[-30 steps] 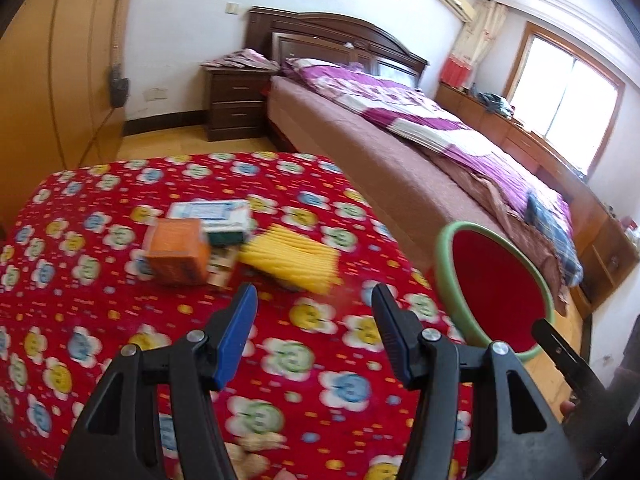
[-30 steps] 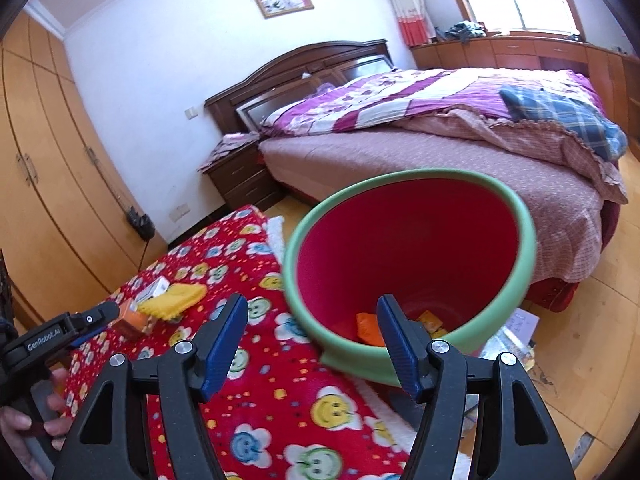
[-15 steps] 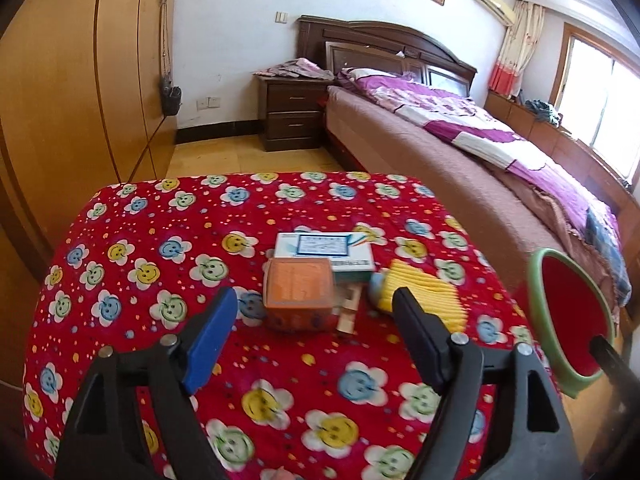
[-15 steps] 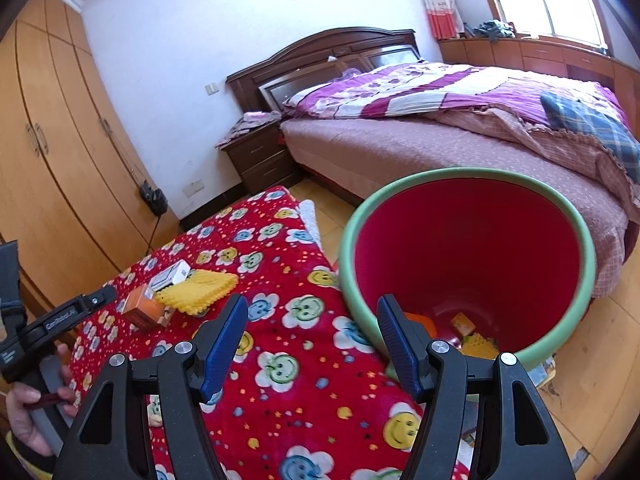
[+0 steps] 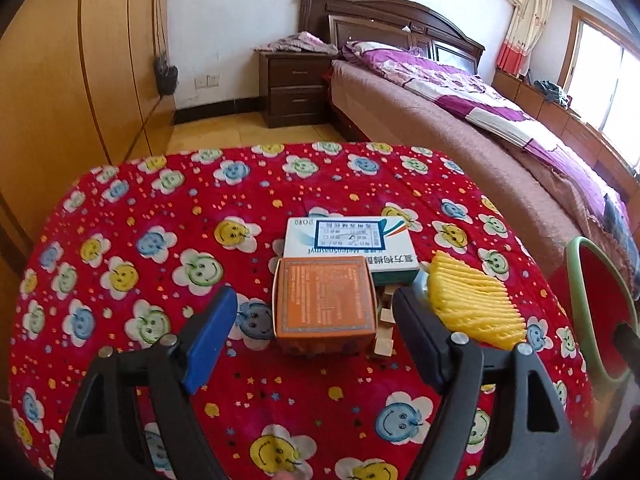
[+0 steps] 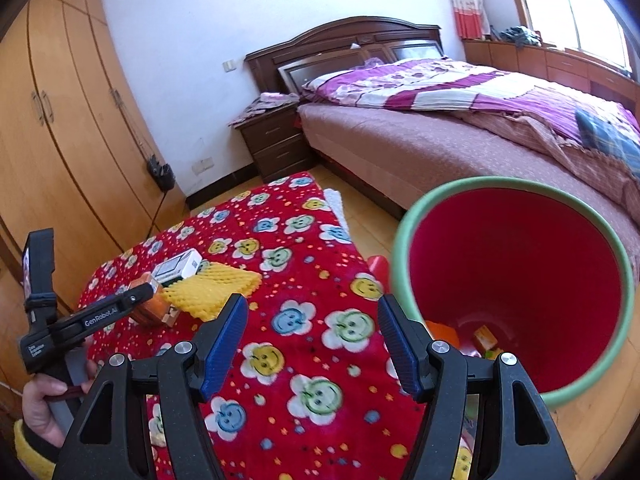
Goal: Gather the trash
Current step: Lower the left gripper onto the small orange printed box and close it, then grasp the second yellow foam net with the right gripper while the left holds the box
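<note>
Item: left gripper (image 5: 314, 330), jaws now wider than a second ago, empty, straddling our orange box (image 5: 325, 307) at lower centre. Right gripper (image 6: 312, 342): apart, empty. Bin (image 6: 404, 248) right. Judged: pickup imminent.

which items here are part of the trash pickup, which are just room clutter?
Job:
orange box
white box
yellow foam net
small wooden blocks
red bin
left gripper, open at the orange box

Just lying about:
bed
nightstand
wardrobe
</note>
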The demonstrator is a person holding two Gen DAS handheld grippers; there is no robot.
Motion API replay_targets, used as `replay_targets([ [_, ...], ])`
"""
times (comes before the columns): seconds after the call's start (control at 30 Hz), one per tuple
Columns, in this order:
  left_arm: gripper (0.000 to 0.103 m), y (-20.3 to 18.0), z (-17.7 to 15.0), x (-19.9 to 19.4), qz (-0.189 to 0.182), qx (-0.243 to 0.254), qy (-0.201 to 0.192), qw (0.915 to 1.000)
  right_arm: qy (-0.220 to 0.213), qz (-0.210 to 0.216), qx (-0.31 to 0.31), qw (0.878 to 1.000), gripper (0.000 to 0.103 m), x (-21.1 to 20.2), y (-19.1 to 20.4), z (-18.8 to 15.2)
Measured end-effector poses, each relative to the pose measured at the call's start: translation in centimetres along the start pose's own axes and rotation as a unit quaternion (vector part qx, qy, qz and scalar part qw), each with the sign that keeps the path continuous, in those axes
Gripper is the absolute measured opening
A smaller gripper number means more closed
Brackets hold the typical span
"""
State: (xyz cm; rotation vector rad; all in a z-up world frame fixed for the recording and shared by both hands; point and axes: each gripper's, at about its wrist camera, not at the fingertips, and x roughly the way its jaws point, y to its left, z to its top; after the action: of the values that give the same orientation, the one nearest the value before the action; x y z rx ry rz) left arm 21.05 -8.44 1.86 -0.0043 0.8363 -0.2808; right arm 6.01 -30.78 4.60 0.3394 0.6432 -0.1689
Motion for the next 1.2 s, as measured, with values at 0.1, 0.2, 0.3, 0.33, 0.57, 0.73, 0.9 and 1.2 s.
replay_targets([
  [0.1,0.079,0.7,-0.2,0.6,-0.013,-0.019,0.005,0.9997,0.009,0.005,-0.009,1.000,0.069,1.1,0.7,0.2],
  [0.2,0.066,1.4,-0.3,1.0,-0.013,-0.041,0.004,0.9990,0.020,0.012,-0.018,1.000,0.069,2.3,1.5,0.3],
  [0.3,0.061,1.9,-0.4,1.2,-0.020,-0.051,0.005,0.9985,0.033,0.018,-0.028,0.999,0.069,3.6,2.3,0.5],
  [0.33,0.057,2.0,-0.4,1.1,-0.024,-0.052,0.005,0.9984,0.038,0.021,-0.031,0.999,0.069,4.1,2.6,0.7],
  [0.57,0.054,2.1,-0.7,0.9,-0.031,-0.045,-0.001,0.9985,0.072,0.042,-0.072,0.994,0.069,7.5,4.7,1.5],
  [0.73,0.054,2.5,-0.7,0.9,-0.039,-0.051,-0.004,0.9980,0.106,0.058,-0.099,0.988,0.069,9.7,6.0,1.5],
  [0.9,0.054,3.0,-0.7,0.6,-0.046,-0.057,-0.004,0.9973,0.114,0.073,-0.109,0.985,0.069,10.9,6.7,1.3],
  [1.2,0.054,3.0,-1.0,0.1,-0.054,-0.055,-0.004,0.9970,0.100,0.099,-0.086,0.986,0.033,10.8,7.0,0.9],
])
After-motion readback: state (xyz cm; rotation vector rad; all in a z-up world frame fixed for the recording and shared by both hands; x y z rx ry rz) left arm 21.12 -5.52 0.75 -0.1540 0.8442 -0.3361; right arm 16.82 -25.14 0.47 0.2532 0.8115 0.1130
